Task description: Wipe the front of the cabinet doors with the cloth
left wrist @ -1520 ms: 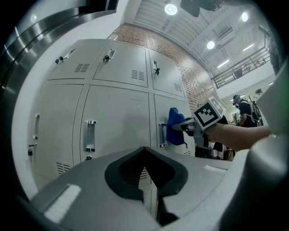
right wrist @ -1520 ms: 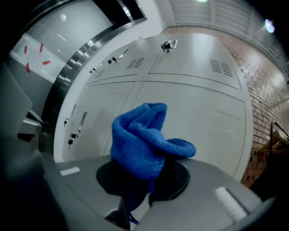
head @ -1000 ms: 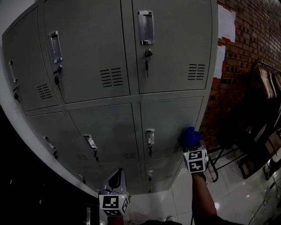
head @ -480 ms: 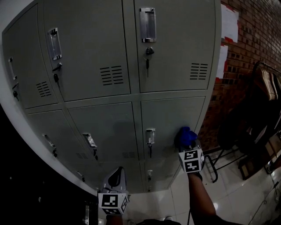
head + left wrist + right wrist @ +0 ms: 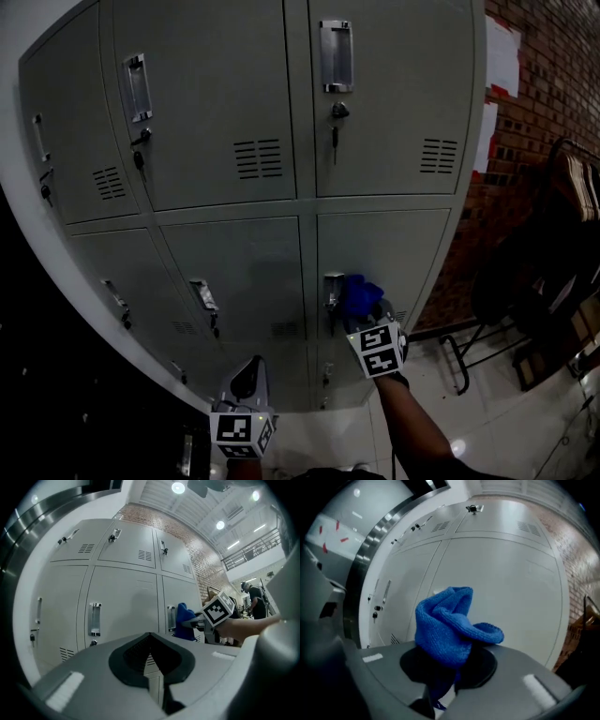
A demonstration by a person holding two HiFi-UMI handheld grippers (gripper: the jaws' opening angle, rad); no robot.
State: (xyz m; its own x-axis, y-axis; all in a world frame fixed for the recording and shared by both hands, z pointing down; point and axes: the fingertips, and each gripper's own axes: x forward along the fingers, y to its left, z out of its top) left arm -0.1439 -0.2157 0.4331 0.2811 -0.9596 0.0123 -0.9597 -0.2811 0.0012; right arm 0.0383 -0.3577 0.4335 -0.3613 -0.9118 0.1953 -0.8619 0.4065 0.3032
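Jaws clamped on a bunched blue cloth (image 5: 359, 294), the right gripper (image 5: 365, 319) holds it at the grey front of a cabinet door (image 5: 403, 253), the right-hand one in the second row down. The cloth sits just right of that door's metal handle (image 5: 332, 289); in the right gripper view it rises in folds from between the closed jaws, with the door's plain face behind. The left gripper (image 5: 247, 377) hangs low and well apart from the cloth, its jaws together with nothing between them, pointing up at the bank of doors. A key (image 5: 336, 117) hangs in the lock of the door above. A brick wall (image 5: 553, 103) stands beside the cabinet on the right.
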